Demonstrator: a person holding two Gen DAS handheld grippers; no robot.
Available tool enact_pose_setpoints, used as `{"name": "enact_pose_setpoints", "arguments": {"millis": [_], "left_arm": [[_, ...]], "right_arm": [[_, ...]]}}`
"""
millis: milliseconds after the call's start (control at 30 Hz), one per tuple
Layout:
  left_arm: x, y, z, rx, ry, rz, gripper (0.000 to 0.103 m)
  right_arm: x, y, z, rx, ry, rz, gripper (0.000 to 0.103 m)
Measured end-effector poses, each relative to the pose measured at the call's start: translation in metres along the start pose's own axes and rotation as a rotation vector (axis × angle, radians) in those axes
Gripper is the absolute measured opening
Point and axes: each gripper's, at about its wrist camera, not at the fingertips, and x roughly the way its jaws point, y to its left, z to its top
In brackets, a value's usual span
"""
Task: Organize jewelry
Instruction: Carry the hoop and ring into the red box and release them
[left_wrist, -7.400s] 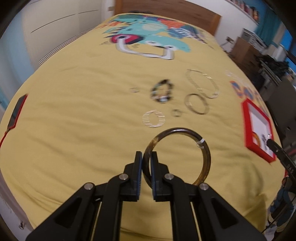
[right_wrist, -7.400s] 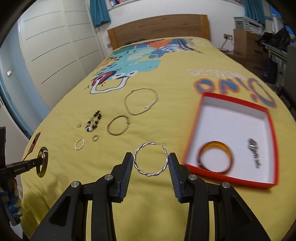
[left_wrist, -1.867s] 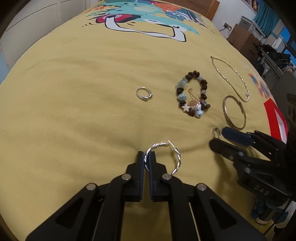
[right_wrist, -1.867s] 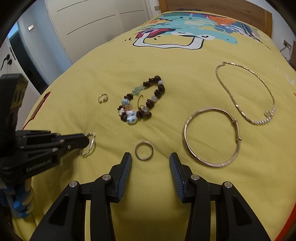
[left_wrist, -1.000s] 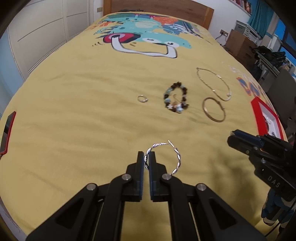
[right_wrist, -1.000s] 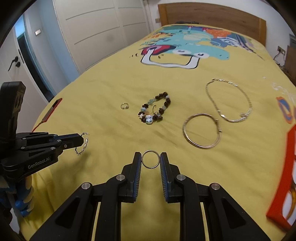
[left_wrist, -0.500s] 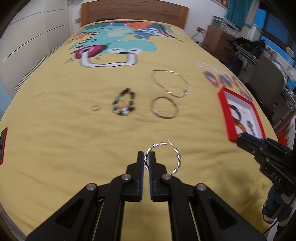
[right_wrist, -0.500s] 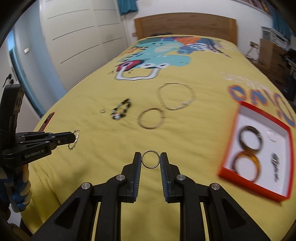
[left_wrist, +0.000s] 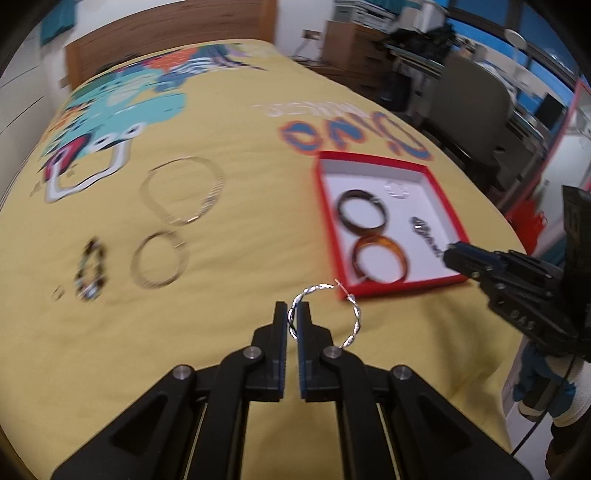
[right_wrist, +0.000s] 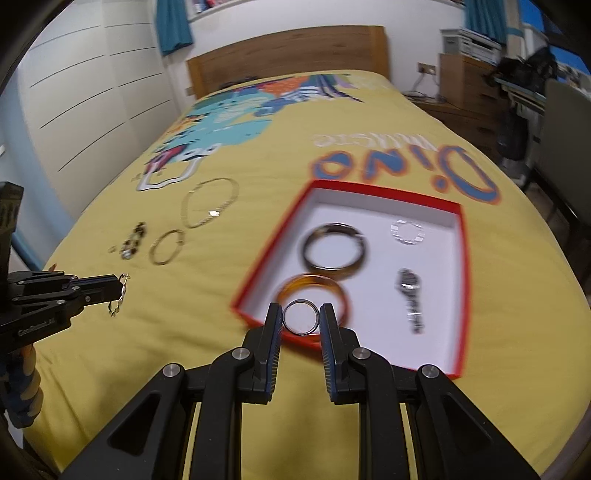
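Observation:
My left gripper (left_wrist: 292, 317) is shut on a twisted silver hoop earring (left_wrist: 324, 316) and holds it above the yellow bedspread, just left of the red box (left_wrist: 322, 206). My right gripper (right_wrist: 301, 318) is shut on a small silver ring (right_wrist: 301, 316) over the near edge of the red box (right_wrist: 461, 295). The box holds a dark bangle (right_wrist: 334, 251), an amber bangle (right_wrist: 314, 288), a pale hoop (right_wrist: 407, 231) and a small dark piece (right_wrist: 408, 284). In the right wrist view the left gripper (right_wrist: 120, 284) shows at the left.
On the bedspread left of the box lie a chain necklace (left_wrist: 183, 195), a thin metal bangle (left_wrist: 159, 264), a beaded bracelet (left_wrist: 89, 269) and a tiny ring (left_wrist: 57, 293). A wooden headboard (right_wrist: 288, 51) is at the far end. A chair (left_wrist: 469, 96) and desks stand to the right.
Both grippers have swung right toward the red box with their pieces still held. The right gripper's ring is now over the box's near edge.

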Motion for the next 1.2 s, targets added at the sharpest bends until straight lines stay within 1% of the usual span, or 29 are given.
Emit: {"name": "enact_pose_setpoints", "arguments": {"millis": [133,267,367,500,600,767,900,933,1200], "left_arm": [[0.028,-0.032,0.022,0.054,0.022,-0.025,0.004],[0.062,-0.058,0.040,0.101,0.057,-0.031,0.004],[0.085,-0.071,0.050,0.127,0.079,-0.023,0.004],[0.107,-0.081,0.056,0.138,0.097,0.001,0.004],[0.120,-0.084,0.060,0.135,0.106,0.021,0.004],[0.135,-0.076,0.060,0.112,0.126,0.042,0.005],[0.138,-0.073,0.061,0.107,0.125,0.046,0.005],[0.139,-0.072,0.061,0.103,0.129,0.049,0.008],[0.140,-0.062,0.059,0.069,0.134,0.035,0.008]], "right_arm": [[0.018,-0.028,0.000,0.027,0.039,-0.012,0.020],[0.037,-0.044,-0.003,0.033,0.094,-0.012,0.020],[0.048,-0.053,-0.004,0.040,0.124,-0.009,0.020],[0.057,-0.057,-0.004,0.030,0.151,-0.014,0.020],[0.062,-0.056,-0.005,0.007,0.162,-0.027,0.020],[0.065,-0.054,-0.006,-0.025,0.180,-0.039,0.020],[0.068,-0.053,-0.006,-0.048,0.202,-0.061,0.020],[0.069,-0.053,-0.006,-0.054,0.210,-0.072,0.020],[0.070,-0.053,-0.006,-0.049,0.234,-0.072,0.021]]}}
